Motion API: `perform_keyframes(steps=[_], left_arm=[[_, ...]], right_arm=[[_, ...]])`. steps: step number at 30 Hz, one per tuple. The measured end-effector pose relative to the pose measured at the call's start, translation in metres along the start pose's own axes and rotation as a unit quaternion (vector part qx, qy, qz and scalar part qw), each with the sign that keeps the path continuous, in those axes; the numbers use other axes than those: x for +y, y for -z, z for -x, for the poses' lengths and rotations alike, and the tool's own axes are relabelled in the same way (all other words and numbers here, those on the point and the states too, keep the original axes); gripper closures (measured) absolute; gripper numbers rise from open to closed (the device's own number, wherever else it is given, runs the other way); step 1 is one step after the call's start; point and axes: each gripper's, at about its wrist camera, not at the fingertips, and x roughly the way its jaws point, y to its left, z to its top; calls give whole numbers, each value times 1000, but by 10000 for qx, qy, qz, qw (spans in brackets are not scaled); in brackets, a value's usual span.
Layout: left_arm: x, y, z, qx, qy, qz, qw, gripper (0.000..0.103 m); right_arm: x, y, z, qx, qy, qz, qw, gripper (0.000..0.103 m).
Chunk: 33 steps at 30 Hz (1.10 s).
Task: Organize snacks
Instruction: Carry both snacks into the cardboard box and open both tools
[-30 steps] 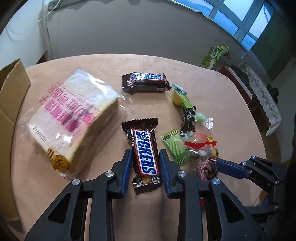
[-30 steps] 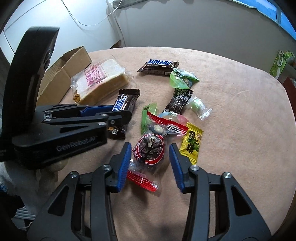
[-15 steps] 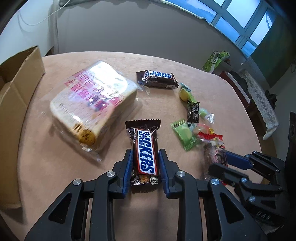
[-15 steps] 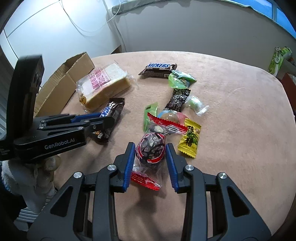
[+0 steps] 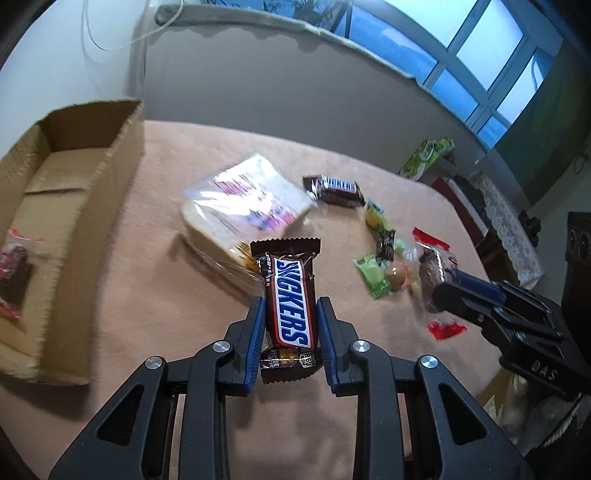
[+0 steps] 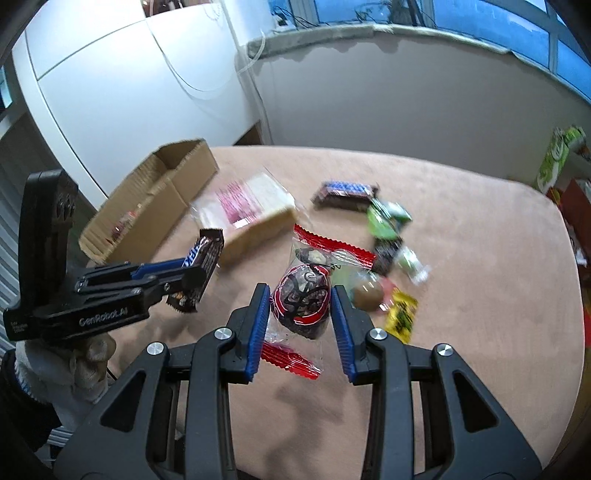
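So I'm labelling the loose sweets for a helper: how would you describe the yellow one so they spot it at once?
Start at the pink-clothed table and find the scatter of small sweets right of the bagged bread. At that scatter's near right edge lies the yellow sachet, beside a brown ball-shaped sweet. It is the only flat yellow wrapper with dark print.

A round table covered in a tan, suede-like cloth [image 5: 155, 295] fills the middle of both views. Behind it a grey wall [image 5: 258, 85] runs across the upper frame, topped by a rough concrete sill [image 5: 258, 22] under blue-framed windows [image 5: 480, 66] at upper right. A thin white cable [image 6: 207, 85] loops down a white panelled wall [image 6: 110, 92] at upper left of the right wrist view. At the right edge stand a green and white carton [image 5: 428, 158] and a dark side unit draped with a white lace cloth [image 5: 509, 229].
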Motion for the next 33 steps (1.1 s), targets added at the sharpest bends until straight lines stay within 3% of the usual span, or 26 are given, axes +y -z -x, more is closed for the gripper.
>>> perform_keyframes(steps=[8,11,23,33], left_arm=[[28,-7,46,-447,-193,108,9988,77],[43,-9,62,-632,-438,115,9970,77],[100,-8,88,-712,-1318,97,9887,77],[128,-16,82,-602,-1584,136,9854,77]], right_arm=[[36,-41,-3,-263,-200,282,9991,68],[53,-56,-10,-313,-293,410,9982,68],[136,-98,-63,-188,-687,985,9926,68],[178,-123,-107,38,-932,1266,9876,68]])
